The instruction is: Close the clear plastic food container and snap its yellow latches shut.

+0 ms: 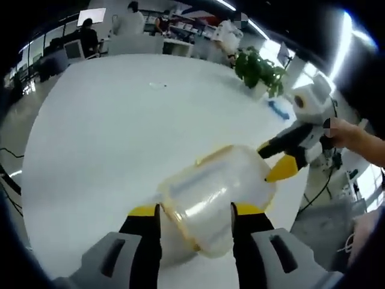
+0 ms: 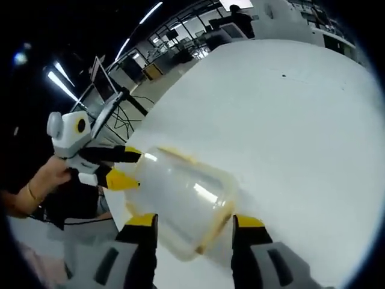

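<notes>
So the clear plastic container is sitting on the white table, close to the table's near edge in the left gripper view. It's see-through with a yellowish rim and looks empty as far as I can tell, nothing visible through the walls. A small potted plant stands way over by the far edge of the table, well apart from the container, and people sit at desks beyond it.

Left gripper: its yellow-tipped jaws are spread about as wide as the container's end, one on each side of it, right up against the plastic. Can't say for sure they're actually squeezing it, but they bracket it closely.

In that same view the other gripper comes in from the right, held in a person's hand, with one yellow tip touching the far end of the container.

Right gripper view shows the mirror of that: the container lies near the table edge, the right jaws spread around its near end, and the left gripper reaches in from the left, yellow tips against the container's far end.
</notes>
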Available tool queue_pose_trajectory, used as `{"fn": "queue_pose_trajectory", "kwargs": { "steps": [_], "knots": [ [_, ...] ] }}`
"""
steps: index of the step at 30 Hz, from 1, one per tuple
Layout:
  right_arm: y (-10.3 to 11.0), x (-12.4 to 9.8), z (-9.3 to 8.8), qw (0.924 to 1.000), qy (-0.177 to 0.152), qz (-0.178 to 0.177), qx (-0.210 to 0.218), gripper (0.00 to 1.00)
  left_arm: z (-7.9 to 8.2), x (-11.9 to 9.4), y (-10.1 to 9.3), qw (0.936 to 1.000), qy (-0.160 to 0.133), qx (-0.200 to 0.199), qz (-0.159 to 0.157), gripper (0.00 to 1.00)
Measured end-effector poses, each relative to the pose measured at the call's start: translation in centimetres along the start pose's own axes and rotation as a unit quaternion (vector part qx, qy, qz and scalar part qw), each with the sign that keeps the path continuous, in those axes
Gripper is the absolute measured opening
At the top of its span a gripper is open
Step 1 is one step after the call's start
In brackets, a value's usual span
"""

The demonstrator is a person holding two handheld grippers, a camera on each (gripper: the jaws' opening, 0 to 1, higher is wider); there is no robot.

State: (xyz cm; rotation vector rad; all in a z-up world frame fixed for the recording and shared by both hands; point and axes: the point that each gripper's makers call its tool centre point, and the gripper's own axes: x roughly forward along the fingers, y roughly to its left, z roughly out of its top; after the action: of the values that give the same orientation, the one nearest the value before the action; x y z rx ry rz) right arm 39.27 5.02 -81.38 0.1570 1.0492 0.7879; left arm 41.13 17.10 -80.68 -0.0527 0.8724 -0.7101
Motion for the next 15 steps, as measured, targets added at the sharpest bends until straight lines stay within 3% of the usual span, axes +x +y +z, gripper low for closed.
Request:
{"fn": "queue_pose_trajectory", "kwargs": {
  "steps": [7,15],
  "knots": [
    [0.3,-1.1,2.0,0.9982,-0.047,-0.009,-0.037,0.45,1.6,-1.0,-0.9,0.9982,-0.041,0.042,-0.01,0.43],
    [2.8,-0.4,2.9,0.9931,-0.069,0.021,-0.092,0.41,1.0,-0.5,-1.8,0.9957,-0.037,0.085,-0.006,0.43]
  ]
}}
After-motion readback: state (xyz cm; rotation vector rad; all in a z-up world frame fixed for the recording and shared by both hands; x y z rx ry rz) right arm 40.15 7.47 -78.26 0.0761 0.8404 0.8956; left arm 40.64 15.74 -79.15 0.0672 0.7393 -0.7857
